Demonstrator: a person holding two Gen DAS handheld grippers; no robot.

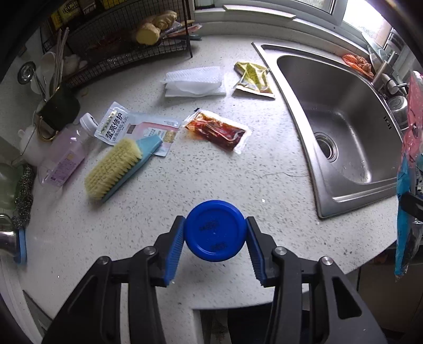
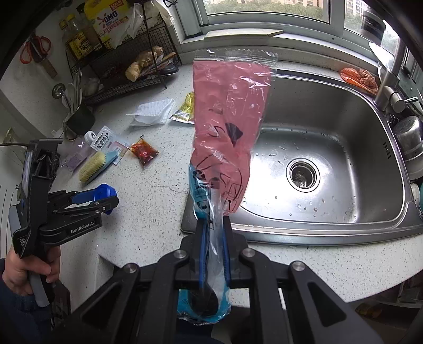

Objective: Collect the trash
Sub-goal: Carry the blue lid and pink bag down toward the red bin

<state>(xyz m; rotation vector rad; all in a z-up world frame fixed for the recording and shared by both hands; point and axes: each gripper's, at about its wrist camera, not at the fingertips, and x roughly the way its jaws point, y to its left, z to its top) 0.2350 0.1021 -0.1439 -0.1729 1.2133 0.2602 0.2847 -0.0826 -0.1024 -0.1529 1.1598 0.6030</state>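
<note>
**Readable lettering in the kitchen**

The left gripper (image 2: pixel 107 198) carries "GenRobot.AI" on its black arm. A yellow box (image 2: pixel 107 18) on the wire rack (image 2: pixel 132 76) reads "OMO". A white pouch (image 1: pixel 113 127) on the counter (image 1: pixel 185 180) bears "莹亮修护".

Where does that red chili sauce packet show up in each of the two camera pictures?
Left wrist view: the red sauce packet lies flat on the counter, centre of the picture, above the blue cap held between the fingers.
Right wrist view: the same packet lies left of centre, left of the pink wrapper.
Shared landmark: the scrub brush, just left of the packet in both views.
</note>
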